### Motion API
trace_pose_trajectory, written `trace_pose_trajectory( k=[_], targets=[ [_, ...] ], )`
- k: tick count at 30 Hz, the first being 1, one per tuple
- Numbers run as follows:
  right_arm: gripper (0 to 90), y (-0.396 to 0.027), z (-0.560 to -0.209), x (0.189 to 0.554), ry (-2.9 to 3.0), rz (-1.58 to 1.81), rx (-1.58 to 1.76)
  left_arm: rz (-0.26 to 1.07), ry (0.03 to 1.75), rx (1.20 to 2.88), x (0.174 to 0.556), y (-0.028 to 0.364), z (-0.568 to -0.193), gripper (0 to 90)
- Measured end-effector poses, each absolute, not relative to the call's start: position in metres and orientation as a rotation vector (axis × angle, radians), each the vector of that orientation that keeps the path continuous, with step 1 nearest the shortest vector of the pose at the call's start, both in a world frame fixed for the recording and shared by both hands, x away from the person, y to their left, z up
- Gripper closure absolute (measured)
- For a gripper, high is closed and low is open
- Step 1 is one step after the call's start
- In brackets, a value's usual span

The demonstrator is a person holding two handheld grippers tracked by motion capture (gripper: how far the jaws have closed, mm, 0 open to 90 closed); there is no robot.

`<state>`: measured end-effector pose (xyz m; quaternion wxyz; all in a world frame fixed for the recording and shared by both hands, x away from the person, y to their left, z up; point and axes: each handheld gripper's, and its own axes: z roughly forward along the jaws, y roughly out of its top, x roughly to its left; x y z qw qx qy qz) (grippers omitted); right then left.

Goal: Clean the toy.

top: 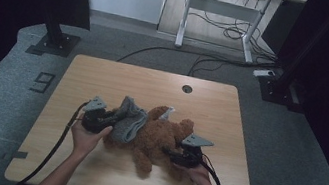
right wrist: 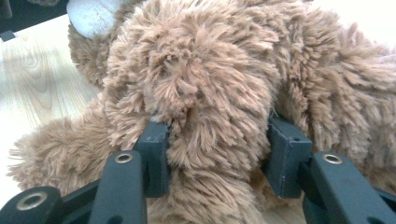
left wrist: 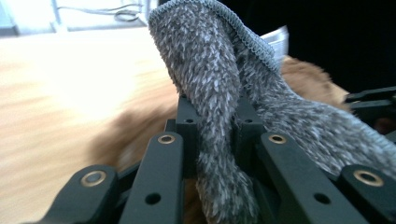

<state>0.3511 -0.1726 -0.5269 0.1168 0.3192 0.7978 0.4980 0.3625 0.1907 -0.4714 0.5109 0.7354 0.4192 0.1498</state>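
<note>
A brown plush teddy bear (top: 160, 137) lies on the wooden table (top: 104, 77), its fur (right wrist: 201, 93) filling the right gripper view. A grey fuzzy cloth garment (top: 130, 119) is draped over the bear's left side. My left gripper (top: 105, 119) is shut on a fold of this grey cloth (left wrist: 215, 121), which rises between its jaws. My right gripper (top: 173, 156) is shut on a thick limb of the bear, its pads (right wrist: 156, 154) pressing into the fur on both sides.
A round cable hole (top: 187, 88) sits near the table's far edge. Beyond the table stand a white desk frame (top: 217, 10), floor cables (top: 218, 61) and black stand bases (top: 54, 43). Bare wood lies to the left and far side.
</note>
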Motion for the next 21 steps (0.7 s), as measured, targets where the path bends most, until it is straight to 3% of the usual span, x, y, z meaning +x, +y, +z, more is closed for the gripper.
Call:
trace_pose_trajectory(
  k=[14,21],
  targets=[
    [49.9,-0.173,-0.527,0.351,2.332,1.461,0.939,0.299,1.228,1.824,0.370,0.233,-0.535,77.0],
    [50.0,-0.174,-0.528,0.352,2.331,1.468,0.943,0.353,1.141,1.719,0.369,0.233,-0.492,77.2]
  ],
)
